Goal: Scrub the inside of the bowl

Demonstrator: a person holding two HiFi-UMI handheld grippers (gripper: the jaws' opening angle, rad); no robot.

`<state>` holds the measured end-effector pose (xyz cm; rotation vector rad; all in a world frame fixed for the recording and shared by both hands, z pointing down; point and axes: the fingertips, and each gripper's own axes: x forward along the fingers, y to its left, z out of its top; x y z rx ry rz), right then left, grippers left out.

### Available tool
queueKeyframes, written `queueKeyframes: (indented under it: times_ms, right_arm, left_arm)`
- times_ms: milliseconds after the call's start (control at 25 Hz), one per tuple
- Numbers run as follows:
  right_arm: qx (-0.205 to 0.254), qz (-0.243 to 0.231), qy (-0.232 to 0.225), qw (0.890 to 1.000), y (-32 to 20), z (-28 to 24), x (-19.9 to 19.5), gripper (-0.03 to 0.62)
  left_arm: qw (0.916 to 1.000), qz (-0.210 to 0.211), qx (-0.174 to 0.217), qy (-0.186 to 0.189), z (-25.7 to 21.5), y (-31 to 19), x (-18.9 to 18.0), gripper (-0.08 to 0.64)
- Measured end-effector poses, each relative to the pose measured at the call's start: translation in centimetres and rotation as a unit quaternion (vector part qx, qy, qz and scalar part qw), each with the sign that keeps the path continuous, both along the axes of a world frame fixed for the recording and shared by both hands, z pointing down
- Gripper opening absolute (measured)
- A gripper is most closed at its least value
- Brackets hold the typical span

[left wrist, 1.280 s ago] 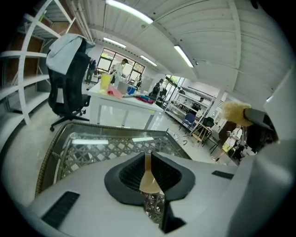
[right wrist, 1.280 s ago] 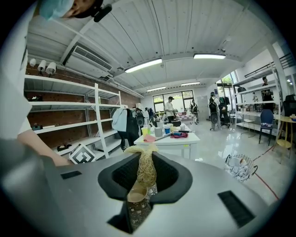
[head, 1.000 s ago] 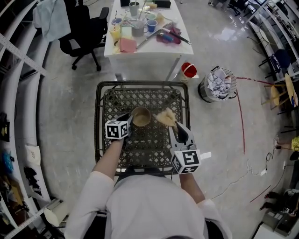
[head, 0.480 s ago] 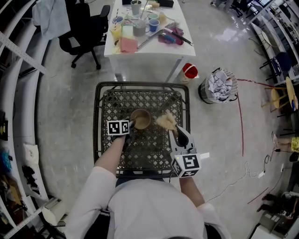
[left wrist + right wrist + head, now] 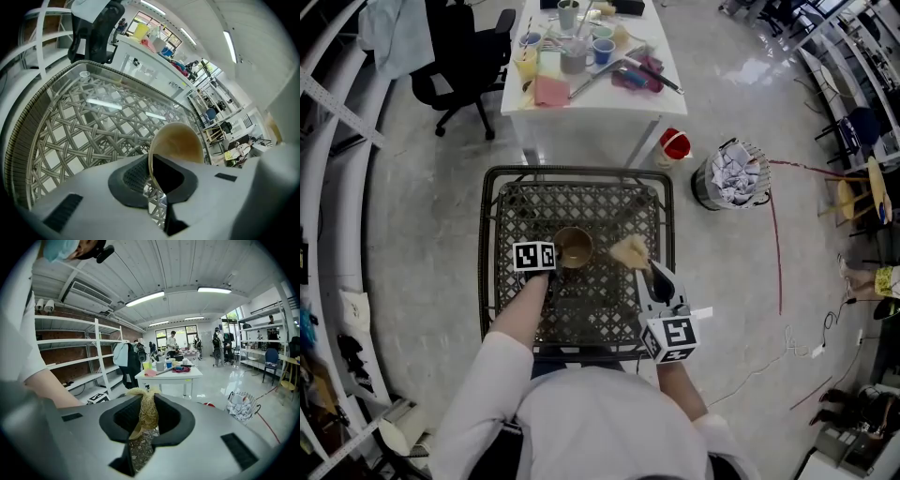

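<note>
While the right gripper (image 5: 649,269) pinches a scrubber (image 5: 630,251) mid-frame, the left gripper (image 5: 555,255), its jaws just closing, clamps the rim of the bowl (image 5: 575,248).

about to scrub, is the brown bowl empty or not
Empty: the round brown bowl shows only its bare inner wall; the yellow mesh scrubber is outside it, in the right hand-held gripper.

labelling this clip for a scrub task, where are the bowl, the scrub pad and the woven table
bowl (image 5: 180,143), left gripper view, on its tan inner wall
scrub pad (image 5: 147,410), right gripper view, middle of the yellow mesh wad
woven table (image 5: 577,172), head view, on its far dark rim
</note>
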<state>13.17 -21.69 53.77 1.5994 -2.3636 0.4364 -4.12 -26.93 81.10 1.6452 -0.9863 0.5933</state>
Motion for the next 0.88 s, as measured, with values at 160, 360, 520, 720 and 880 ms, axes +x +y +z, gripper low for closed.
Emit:
queueKeyframes:
  times_ms: [160, 360, 520, 720, 880]
  right_arm:
    - [-0.001, 0.000, -0.001, 1.000, 0.0, 0.2, 0.1, 0.089]
    - [0.003, -0.004, -0.006, 1.000, 0.0, 0.3, -0.3, 0.089]
    - [0.008, -0.008, -0.012, 1.000, 0.1, 0.0, -0.8, 0.089]
    - [0.019, -0.013, -0.019, 1.000, 0.2, -1.0, -1.5, 0.089]
    - [0.034, -0.023, -0.025, 0.999, 0.3, -2.2, -2.6, 0.089]
  left_arm:
    - [0.9998, 0.004, 0.005, -0.018, 0.1, 0.0, -0.2, 0.042]
    - [0.9978, 0.027, 0.025, -0.054, -0.6, 0.0, -0.6, 0.038]
    - [0.9958, 0.032, 0.058, -0.064, -2.7, -0.8, -0.8, 0.038]
    - [0.9906, 0.036, 0.110, -0.073, -6.3, -2.3, -1.1, 0.038]
    - [0.9861, 0.026, 0.146, -0.075, -9.1, -3.2, -1.6, 0.038]
